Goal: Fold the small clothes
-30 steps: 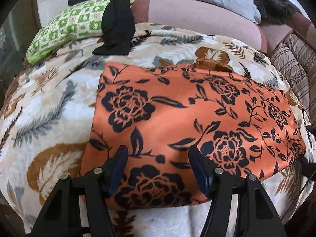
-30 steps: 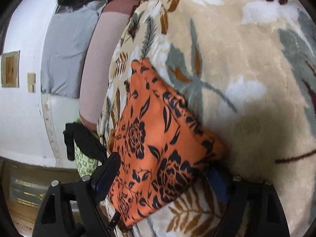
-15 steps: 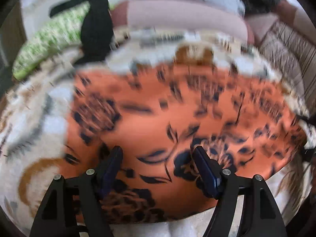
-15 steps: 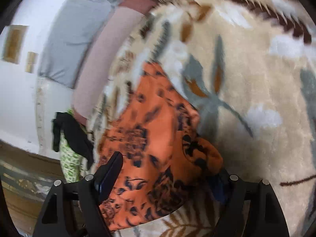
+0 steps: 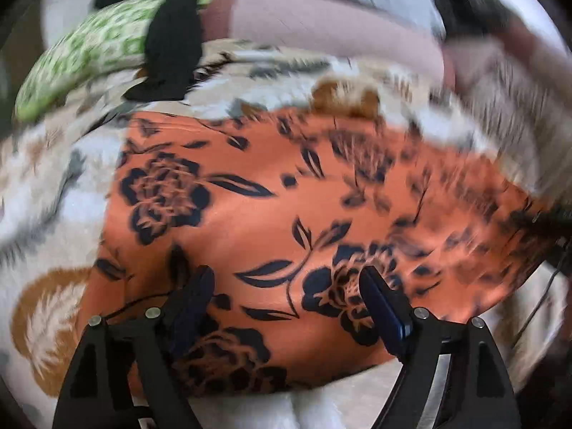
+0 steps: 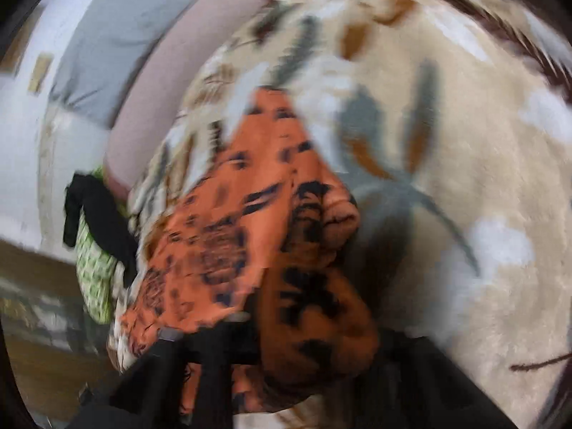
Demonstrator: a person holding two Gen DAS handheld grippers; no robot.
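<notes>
No legible text, labels, brands, numbers or signs are showing in either view. Both frames are motion-blurred.

Right gripper (image 6: 314, 336) jaws pinching bunched orange floral cloth (image 6: 250, 221); blurred.

garment (image 5: 286, 207) lies on blanket (image 5: 53, 214), pillow (image 5: 89, 50) behind it.
</notes>
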